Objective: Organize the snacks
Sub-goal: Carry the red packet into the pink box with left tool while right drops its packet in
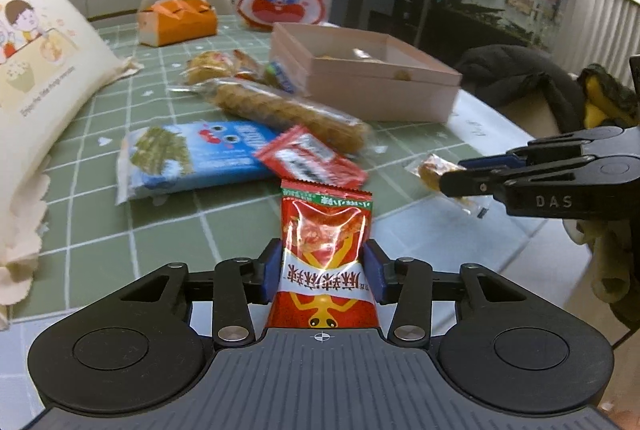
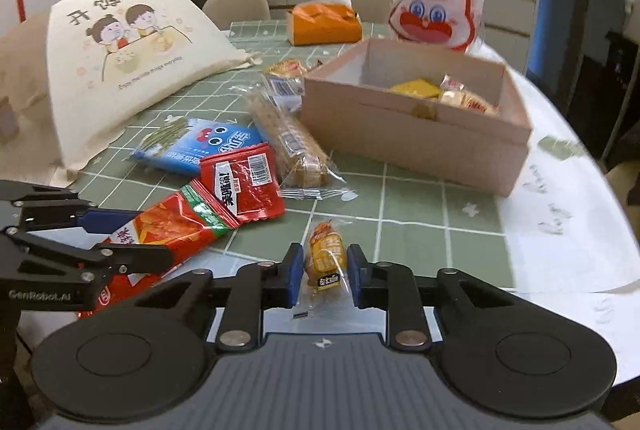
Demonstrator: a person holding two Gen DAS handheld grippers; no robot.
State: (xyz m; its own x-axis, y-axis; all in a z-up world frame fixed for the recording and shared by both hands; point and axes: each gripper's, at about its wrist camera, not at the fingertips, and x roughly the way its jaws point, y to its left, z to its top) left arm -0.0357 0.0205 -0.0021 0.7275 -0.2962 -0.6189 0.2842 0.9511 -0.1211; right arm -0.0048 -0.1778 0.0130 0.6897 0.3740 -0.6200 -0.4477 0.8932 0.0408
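Observation:
My left gripper [image 1: 323, 272] is shut on a long red snack packet [image 1: 325, 254], which also shows from the right wrist view [image 2: 168, 226]. My right gripper [image 2: 322, 276] has its blue pads on both sides of a small yellow-orange wrapped snack [image 2: 325, 258] lying on the table near the front edge; the pads look close to the wrapper, and contact is unclear. A pink cardboard box [image 2: 416, 145] holding a few snacks stands at the back right. Loose on the green cloth lie a small red packet [image 2: 242, 185], a blue seaweed packet [image 2: 196, 145] and a long clear biscuit pack [image 2: 288, 141].
A cream drawstring bag [image 2: 128, 69] stands at the left. An orange tissue box [image 2: 324, 23] and a rabbit-face bag [image 2: 438, 3] are at the back. More small snacks [image 2: 286, 69] lie behind the biscuit pack. The white table edge [image 2: 568, 230] curves at the right.

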